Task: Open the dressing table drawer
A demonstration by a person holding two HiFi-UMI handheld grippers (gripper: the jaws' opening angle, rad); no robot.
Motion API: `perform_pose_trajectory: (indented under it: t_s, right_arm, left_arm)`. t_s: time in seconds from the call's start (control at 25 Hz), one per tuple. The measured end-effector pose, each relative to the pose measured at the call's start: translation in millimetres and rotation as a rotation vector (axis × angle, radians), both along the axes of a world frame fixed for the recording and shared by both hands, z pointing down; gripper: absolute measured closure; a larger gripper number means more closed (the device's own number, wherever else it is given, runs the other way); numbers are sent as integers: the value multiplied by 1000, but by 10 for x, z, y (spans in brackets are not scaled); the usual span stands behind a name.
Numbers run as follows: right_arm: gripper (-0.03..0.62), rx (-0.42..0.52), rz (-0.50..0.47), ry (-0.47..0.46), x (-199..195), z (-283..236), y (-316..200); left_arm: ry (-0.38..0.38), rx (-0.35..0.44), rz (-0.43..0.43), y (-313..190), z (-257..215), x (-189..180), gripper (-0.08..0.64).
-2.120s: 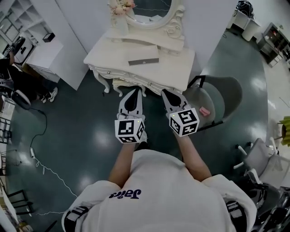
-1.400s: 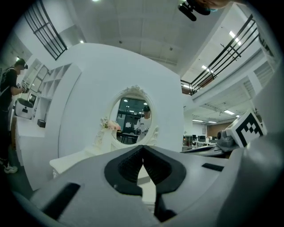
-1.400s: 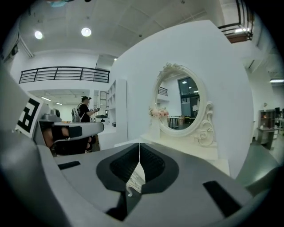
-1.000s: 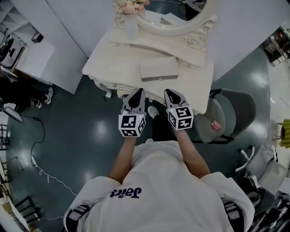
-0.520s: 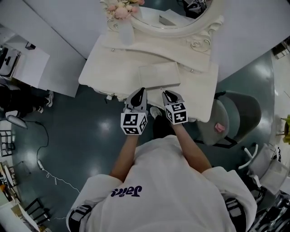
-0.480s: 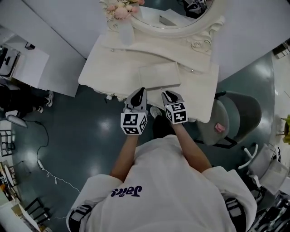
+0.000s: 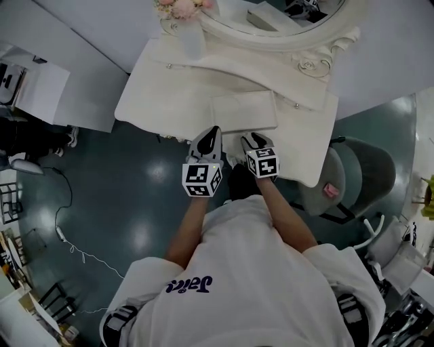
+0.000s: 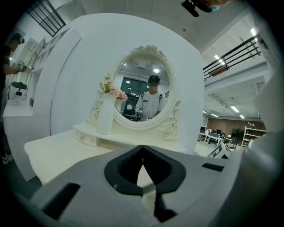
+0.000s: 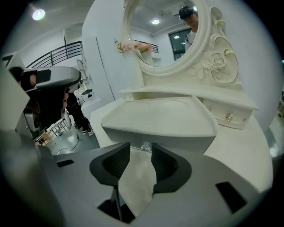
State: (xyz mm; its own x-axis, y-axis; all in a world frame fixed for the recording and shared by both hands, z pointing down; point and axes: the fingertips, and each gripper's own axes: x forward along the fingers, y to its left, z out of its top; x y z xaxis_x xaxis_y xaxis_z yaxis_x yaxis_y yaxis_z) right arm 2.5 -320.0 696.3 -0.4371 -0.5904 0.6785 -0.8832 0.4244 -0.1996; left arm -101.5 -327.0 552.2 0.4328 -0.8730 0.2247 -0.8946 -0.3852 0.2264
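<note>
The cream dressing table [image 7: 163, 88] has a low drawer box [image 7: 244, 112] lying on its top near the front edge. In the right gripper view the box's front [image 9: 159, 133] carries a small crystal knob [image 9: 146, 145]. My right gripper [image 9: 140, 148] points down at that knob, which sits just beyond its tips. Its jaws are opening and nothing is between them. In the head view the right gripper [image 7: 254, 138] hangs over the table's front edge. My left gripper [image 7: 214, 129] is beside it on the left, shut and empty [image 8: 142, 146], above the tabletop.
An oval mirror [image 7: 271, 20] in a carved frame stands at the table's back, with a vase of pink flowers [image 7: 186, 27] to its left. A small back drawer has its own knob [image 9: 229, 117]. A grey chair [image 7: 352, 176] stands to the right.
Both grippers have moved forward and down to the table's front edge. The right one now sits lower, close to the drawer box.
</note>
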Motion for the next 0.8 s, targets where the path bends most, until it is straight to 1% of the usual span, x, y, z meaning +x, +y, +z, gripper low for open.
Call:
perform_pose_trajectory:
  t_s: [0.16, 0.32, 0.4, 0.56, 0.8]
  right_arm:
    - [448, -44, 19, 7, -15, 133, -41]
    - [448, -71, 37, 12, -10, 223, -69]
    - [460, -76, 44, 4, -17, 233, -93]
    - [506, -76, 50, 23, 2, 238, -136]
    - [520, -86, 41, 47, 0, 246, -136]
  left_arm:
    - [-6, -26, -3, -73, 75, -42, 545]
    - [-14, -35, -3, -130, 102, -88, 545]
    - [3, -47, -9, -157, 117, -113, 545]
    - [77, -71, -31, -198, 104, -160, 545]
    - [80, -69, -45, -193, 98, -217, 545]
